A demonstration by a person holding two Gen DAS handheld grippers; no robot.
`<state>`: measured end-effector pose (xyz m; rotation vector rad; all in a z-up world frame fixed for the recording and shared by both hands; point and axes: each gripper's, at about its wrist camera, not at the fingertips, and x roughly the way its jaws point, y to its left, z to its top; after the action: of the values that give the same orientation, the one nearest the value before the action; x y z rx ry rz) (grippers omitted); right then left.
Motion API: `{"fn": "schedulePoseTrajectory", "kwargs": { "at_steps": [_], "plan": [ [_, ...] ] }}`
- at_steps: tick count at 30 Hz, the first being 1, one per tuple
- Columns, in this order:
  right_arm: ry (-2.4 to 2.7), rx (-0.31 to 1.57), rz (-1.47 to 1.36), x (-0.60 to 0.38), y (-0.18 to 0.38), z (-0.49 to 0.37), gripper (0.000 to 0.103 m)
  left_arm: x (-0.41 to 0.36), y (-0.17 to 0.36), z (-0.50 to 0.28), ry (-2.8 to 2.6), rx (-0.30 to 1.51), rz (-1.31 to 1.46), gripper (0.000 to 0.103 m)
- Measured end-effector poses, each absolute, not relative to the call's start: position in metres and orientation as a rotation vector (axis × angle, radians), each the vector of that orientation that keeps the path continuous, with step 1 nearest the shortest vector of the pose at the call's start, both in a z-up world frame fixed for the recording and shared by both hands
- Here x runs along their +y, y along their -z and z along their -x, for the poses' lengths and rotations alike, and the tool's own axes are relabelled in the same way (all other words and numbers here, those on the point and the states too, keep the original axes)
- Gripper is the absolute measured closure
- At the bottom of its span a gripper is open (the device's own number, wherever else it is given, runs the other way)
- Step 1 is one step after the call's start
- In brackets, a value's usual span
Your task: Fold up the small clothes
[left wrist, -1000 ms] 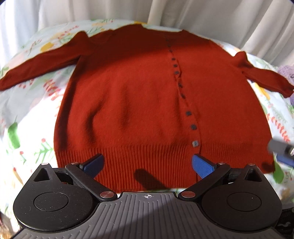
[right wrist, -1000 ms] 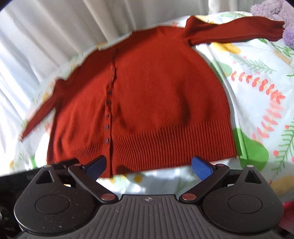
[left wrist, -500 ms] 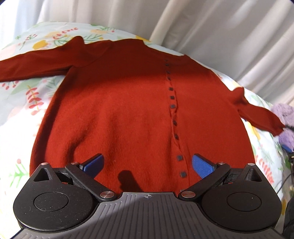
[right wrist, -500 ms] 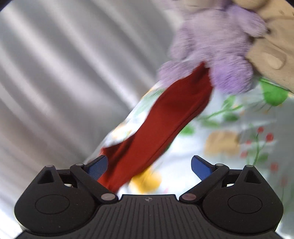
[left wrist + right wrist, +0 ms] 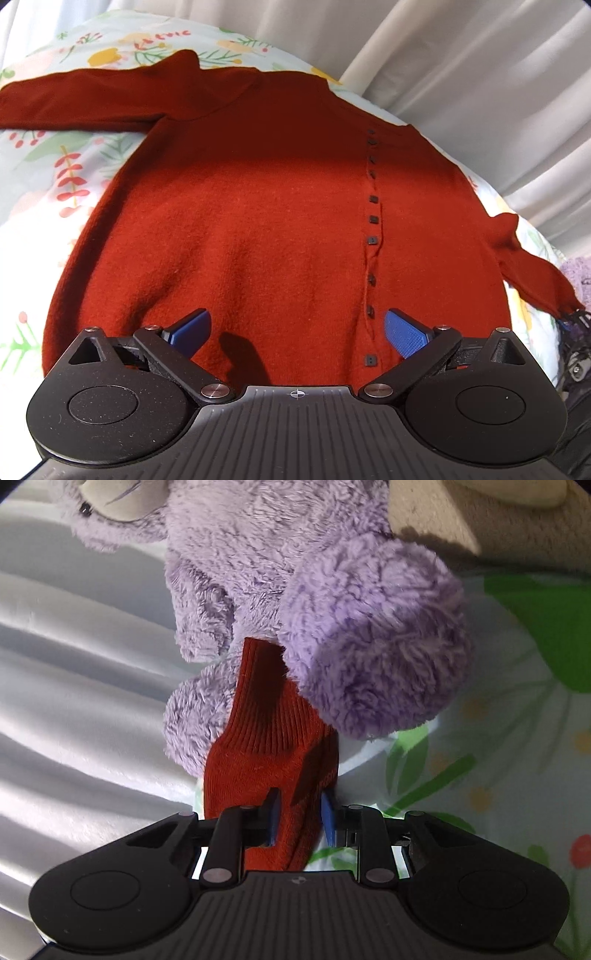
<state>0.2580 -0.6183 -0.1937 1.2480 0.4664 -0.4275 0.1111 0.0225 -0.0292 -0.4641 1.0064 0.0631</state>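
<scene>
A red knit cardigan [image 5: 277, 221] with a row of dark buttons lies flat, front up, on a floral bedsheet [image 5: 44, 184]. Its left sleeve [image 5: 74, 99] stretches out to the side. My left gripper [image 5: 297, 330] hovers open over the lower body of the cardigan, beside the button row, with nothing between its blue pads. In the right wrist view my right gripper [image 5: 300, 819] is closing its jaws on the cuff end of the other sleeve [image 5: 258, 746]; the pads squeeze the knit. The ribbed cuff tip lies tucked under a purple plush toy [image 5: 332, 609].
A white curtain [image 5: 480, 74] hangs behind the bed's far edge. A beige plush [image 5: 480, 509] sits behind the purple one. The purple toy's edge [image 5: 576, 273] shows at the right by the sleeve end.
My right gripper swung away from the cardigan's hem to the far sleeve by the plush toy and closed on its cuff. My left gripper shifted slightly up over the cardigan's body, still open.
</scene>
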Motion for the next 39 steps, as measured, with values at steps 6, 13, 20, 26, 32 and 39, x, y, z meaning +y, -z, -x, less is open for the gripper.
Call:
{"fn": "schedulePoseTrajectory", "kwargs": {
  "at_steps": [6, 13, 20, 26, 32, 39],
  "plan": [
    [0.477, 0.476, -0.925, -0.589, 0.148, -0.279, 0.097, 0.027, 0.021, -0.121, -0.019, 0.975, 0.470, 0.004],
    [-0.148, 0.389, -0.279, -0.416, 0.041, -0.278, 0.097, 0.028, 0.003, -0.152, 0.116, 0.868, 0.546, 0.003],
    [-0.631, 0.656, -0.139, -0.292, 0.078, -0.239, 0.086, 0.030, 0.029, -0.198, 0.206, 0.912, 0.638, 0.003],
    [-0.558, 0.766, -0.313, -0.323, 0.101, -0.210, 0.074, 0.039, 0.062, -0.224, 0.194, 1.008, 0.656, 0.005],
    [-0.572, 0.994, -0.598, -0.343, 0.124, -0.169, 0.058, 0.037, 0.074, -0.236, 0.227, 1.045, 0.700, 0.020],
    [-0.539, 1.048, -0.785, -0.363, 0.132, -0.156, 0.058, 0.040, 0.082, -0.249, 0.219, 1.079, 0.773, 0.063]
  ]
}}
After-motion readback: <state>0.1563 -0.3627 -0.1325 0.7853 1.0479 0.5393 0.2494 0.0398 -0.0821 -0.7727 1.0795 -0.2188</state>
